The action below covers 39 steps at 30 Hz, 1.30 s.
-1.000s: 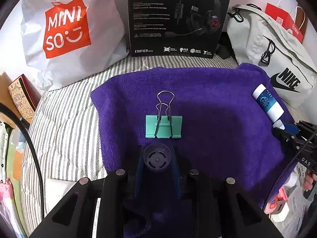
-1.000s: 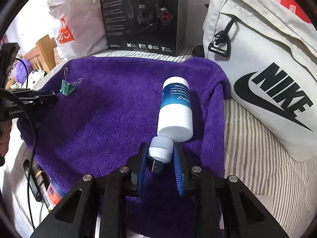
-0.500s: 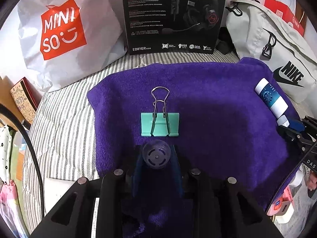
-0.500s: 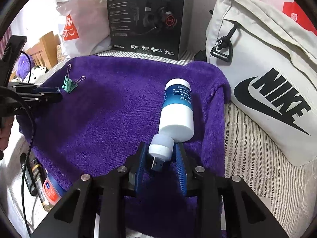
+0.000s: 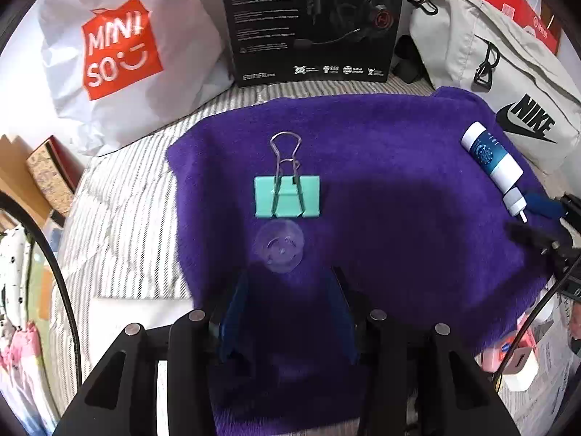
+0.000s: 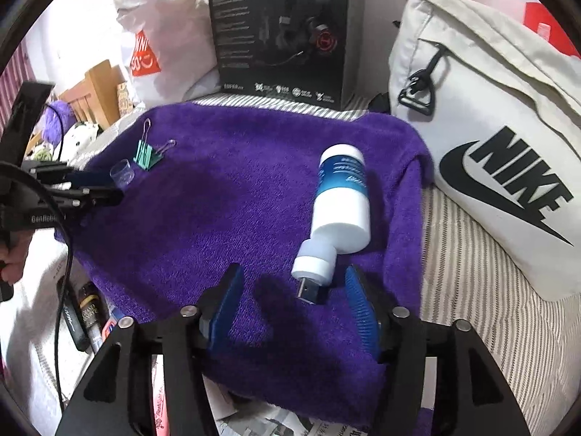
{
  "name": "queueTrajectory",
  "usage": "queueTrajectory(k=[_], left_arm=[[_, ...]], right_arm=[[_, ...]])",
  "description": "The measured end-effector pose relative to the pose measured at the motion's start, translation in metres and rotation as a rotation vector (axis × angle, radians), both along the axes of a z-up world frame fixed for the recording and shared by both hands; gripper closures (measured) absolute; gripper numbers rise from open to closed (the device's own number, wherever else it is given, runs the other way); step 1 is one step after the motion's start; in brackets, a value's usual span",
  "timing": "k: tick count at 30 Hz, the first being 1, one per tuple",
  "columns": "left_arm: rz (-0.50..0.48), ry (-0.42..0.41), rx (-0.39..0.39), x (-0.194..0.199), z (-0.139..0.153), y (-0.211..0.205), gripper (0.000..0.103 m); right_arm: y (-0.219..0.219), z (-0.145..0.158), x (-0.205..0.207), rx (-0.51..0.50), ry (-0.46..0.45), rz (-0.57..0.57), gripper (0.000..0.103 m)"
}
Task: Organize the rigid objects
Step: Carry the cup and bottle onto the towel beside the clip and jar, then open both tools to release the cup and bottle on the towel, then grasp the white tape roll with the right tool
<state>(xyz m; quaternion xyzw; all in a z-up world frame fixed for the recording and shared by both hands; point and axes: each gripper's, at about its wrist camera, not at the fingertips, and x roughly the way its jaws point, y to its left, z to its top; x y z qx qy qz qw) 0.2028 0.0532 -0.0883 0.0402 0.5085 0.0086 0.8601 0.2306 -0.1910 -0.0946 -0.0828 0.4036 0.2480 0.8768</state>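
A purple towel [image 5: 399, 189] lies on the striped bed. On it a clear plastic cap [image 5: 279, 247] sits just below a green binder clip [image 5: 287, 196]. My left gripper [image 5: 287, 312] is open and empty, just behind the cap. A white and blue bottle [image 6: 343, 196] lies at the towel's right, with a small white USB plug [image 6: 314, 265] against its base. My right gripper [image 6: 294, 309] is open and empty around the plug's metal end. The cap [image 6: 123, 171] and clip [image 6: 147, 152] also show in the right wrist view.
A black headset box [image 5: 312, 18], a white Miniso bag [image 5: 116, 40] and a grey Nike bag [image 5: 508, 72] stand along the back. Small items and paper [image 5: 523, 356] lie off the towel's right front edge.
Both grippers opened. The left let go of the clear cap below the clip and drew back. The right let go of the white USB plug beside the bottle.
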Motion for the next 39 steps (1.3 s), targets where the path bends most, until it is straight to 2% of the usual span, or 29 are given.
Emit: queueTrajectory(k=[4, 7, 10, 13, 16, 20, 22, 24, 26, 30, 39], left_arm=[[0.017, -0.024, 0.033, -0.016, 0.014, -0.001, 0.060], [0.016, -0.045, 0.020, -0.038, 0.030, -0.002, 0.060], [-0.003, -0.045, 0.013, -0.060, 0.037, -0.010, 0.052], [-0.009, -0.050, 0.049, -0.079, 0.039, -0.020, 0.052], [0.000, -0.047, 0.022, -0.093, 0.037, -0.022, 0.052], [0.009, -0.039, -0.025, -0.109, 0.027, -0.024, 0.052], [0.008, -0.034, -0.042, -0.116, 0.022, -0.026, 0.052], [0.012, -0.034, -0.063, -0.121, 0.019, -0.027, 0.052], [0.014, -0.035, -0.085, -0.126, 0.016, -0.026, 0.052], [0.027, -0.027, -0.123, -0.133, 0.007, -0.024, 0.052], [0.031, -0.015, -0.153, -0.140, -0.005, -0.018, 0.052]], right_arm=[[-0.011, 0.007, -0.002, 0.051, -0.002, -0.017, 0.037], [-0.015, 0.014, -0.003, 0.089, 0.009, -0.010, 0.037], [-0.015, 0.031, -0.010, 0.102, -0.012, 0.011, 0.037], [-0.014, 0.049, -0.029, 0.102, -0.036, 0.029, 0.037], [-0.018, 0.058, -0.060, 0.105, -0.059, 0.056, 0.037], [-0.026, 0.046, -0.090, 0.085, -0.039, 0.061, 0.038], [-0.028, 0.033, -0.098, 0.058, -0.024, 0.061, 0.041], [-0.028, 0.022, -0.102, 0.034, -0.006, 0.071, 0.056], [-0.024, 0.014, -0.103, 0.029, 0.005, 0.095, 0.060], [-0.018, 0.004, -0.095, 0.000, 0.004, 0.103, 0.061], [0.002, -0.012, -0.080, -0.042, 0.030, 0.144, 0.061]])
